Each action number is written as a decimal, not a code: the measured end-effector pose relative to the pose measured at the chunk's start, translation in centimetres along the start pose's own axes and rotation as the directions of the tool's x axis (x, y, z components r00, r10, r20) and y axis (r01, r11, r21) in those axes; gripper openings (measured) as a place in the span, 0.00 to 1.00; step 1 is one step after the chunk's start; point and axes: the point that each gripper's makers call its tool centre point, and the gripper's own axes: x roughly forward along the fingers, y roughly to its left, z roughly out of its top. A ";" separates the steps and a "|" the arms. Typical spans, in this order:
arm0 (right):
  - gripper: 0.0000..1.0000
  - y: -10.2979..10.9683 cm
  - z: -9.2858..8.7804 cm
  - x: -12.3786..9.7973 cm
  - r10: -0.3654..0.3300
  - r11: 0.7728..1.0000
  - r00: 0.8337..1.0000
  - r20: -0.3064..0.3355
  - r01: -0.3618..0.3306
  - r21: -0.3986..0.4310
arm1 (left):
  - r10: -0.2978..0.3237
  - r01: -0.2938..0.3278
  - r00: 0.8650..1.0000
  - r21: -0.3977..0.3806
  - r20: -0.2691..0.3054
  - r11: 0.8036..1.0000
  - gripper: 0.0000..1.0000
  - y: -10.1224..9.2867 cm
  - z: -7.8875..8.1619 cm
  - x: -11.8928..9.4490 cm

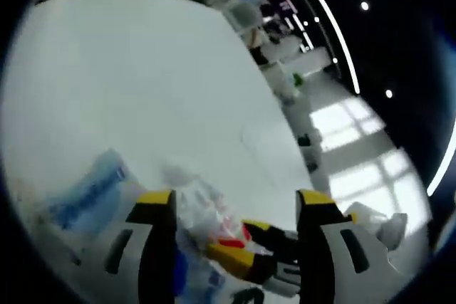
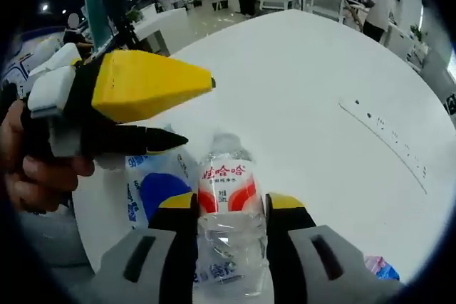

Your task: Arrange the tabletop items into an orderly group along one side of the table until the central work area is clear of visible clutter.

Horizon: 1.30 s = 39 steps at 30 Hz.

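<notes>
White table (image 2: 320,69) | right tongs (image 2: 231,208) pinching water bottle (image 2: 226,176) | left tongs (image 1: 235,204) spread — over bottle, blue packet (image 1: 89,194) near.

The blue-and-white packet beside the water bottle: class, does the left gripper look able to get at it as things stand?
Probably yes. The left gripper hovers just above the packet with nothing between them. The right gripper holds the water bottle right beside it, so space on that side looks tight.

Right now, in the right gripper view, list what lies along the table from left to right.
A hand → the left gripper → blue-and-white packet → water bottle between the right gripper jaws → small colourful packet at the table edge.
</notes>
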 end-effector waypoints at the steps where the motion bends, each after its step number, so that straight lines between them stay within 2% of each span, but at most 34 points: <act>1: 0.35 -0.2 0.0 0.1 0.001 1.000 1.000 0.002 -0.001 0.003 | 0.011 -0.011 1.000 0.004 -0.001 1.000 0.65 0.2 -0.1 0.1; 5: 0.35 -0.5 -0.1 0.2 0.012 1.000 1.000 0.010 -0.012 0.019 | 0.047 -0.047 0.999 0.013 -0.015 0.999 0.66 1.0 -1.0 0.2; 9: 0.34 -0.6 -0.3 0.3 0.017 1.000 1.000 0.014 -0.017 0.020 | 0.041 -0.041 0.999 -0.021 -0.011 0.999 0.65 0.8 -1.1 0.6; 12: 0.34 -0.7 -0.2 0.2 0.018 1.000 1.000 0.015 -0.018 0.015 | 0.056 -0.056 0.998 -0.012 -0.023 0.998 0.65 0.9 -1.2 1.2; 21: 0.34 -0.8 -0.3 0.3 0.026 0.999 1.000 0.014 -0.025 -0.020 | 0.073 -0.075 0.996 -0.027 -0.055 0.997 0.56 1.5 -1.3 2.6; 22: 0.33 -0.8 -0.3 0.3 0.023 1.000 1.000 0.013 -0.023 -0.021 | 0.074 -0.077 0.996 -0.048 -0.055 0.996 0.55 1.6 -1.3 2.7; 25: 0.33 -1.0 -0.3 0.2 0.027 1.000 0.999 0.025 -0.027 0.003 | 0.068 -0.070 0.996 -0.044 -0.055 0.997 0.54 1.4 -1.2 2.9; 31: 0.32 -0.6 -0.4 0.0 0.036 0.999 0.999 0.026 -0.036 -0.024 | 0.099 -0.101 0.994 -0.041 -0.046 0.994 0.43 2.4 -1.0 3.0; 36: 0.31 -0.4 -0.5 0.0 0.044 0.998 0.999 0.027 -0.043 -0.047 | 0.147 -0.149 0.988 -0.042 -0.046 0.988 0.25 3.9 -0.9 3.0; 39: 0.31 -0.2 -0.6 0.0 0.049 0.997 0.998 0.028 -0.047 -0.064 | 0.151 -0.153 0.988 -0.099 -0.030 0.983 0.22 4.4 -0.7 3.0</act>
